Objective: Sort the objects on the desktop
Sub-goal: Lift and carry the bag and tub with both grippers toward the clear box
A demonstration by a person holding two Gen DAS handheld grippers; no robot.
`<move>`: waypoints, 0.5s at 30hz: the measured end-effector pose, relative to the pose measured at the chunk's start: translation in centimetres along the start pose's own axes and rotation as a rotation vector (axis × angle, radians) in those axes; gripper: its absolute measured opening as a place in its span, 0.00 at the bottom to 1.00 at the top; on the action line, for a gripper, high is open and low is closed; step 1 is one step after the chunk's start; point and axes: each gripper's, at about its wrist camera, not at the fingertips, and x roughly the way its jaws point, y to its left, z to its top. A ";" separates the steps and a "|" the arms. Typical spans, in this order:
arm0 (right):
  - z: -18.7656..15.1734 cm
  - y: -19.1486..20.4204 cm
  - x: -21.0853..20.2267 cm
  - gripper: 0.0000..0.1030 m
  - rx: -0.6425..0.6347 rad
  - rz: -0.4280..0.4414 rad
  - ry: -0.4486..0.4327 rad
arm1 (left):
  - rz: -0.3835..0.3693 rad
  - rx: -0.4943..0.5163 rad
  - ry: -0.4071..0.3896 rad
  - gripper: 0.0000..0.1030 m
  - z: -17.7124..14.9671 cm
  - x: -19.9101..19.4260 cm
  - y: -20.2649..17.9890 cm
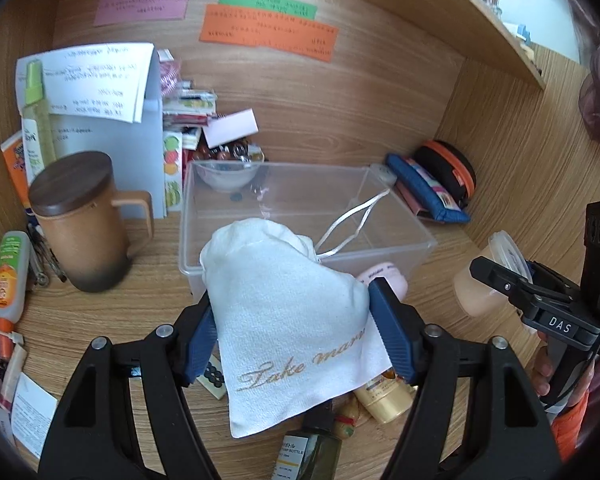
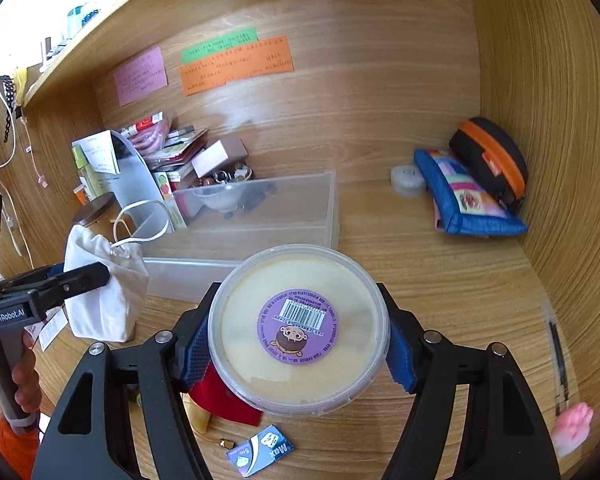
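My left gripper [image 1: 294, 300] is shut on a white drawstring pouch [image 1: 288, 320] with gold lettering, its blue pads [image 1: 388, 332] pressing both sides. The pouch hangs above the desk, in front of a clear plastic box [image 1: 204, 264]. In the right wrist view the same pouch [image 2: 104, 300] hangs at the left, in the left gripper [image 2: 80, 276]. My right gripper [image 2: 298, 320] is shut on a round lidded tub [image 2: 300, 328] with a purple barcode sticker, held above the desk. The tub [image 1: 480, 284] also shows at the right of the left wrist view. The clear box [image 2: 260, 208] lies behind both.
A brown mug with a wooden lid [image 1: 84, 224] stands left of the box. A blue pouch [image 2: 468, 200] and a black and orange case [image 2: 488, 160] lean in the right corner. Small bottles [image 1: 384, 396], a red pouch [image 2: 224, 400], a blue packet [image 2: 260, 450] and a pink toy [image 2: 572, 428] litter the front desk.
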 end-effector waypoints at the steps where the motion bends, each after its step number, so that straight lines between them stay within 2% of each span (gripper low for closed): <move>1: 0.1 0.0 -0.1 0.66 -0.005 0.000 -0.003 | 0.001 -0.001 -0.006 0.69 0.2 -0.2 0.0; 15: 3.8 1.4 -0.2 0.66 -0.065 0.049 -0.043 | 0.038 0.013 -0.067 0.69 2.8 -1.6 0.7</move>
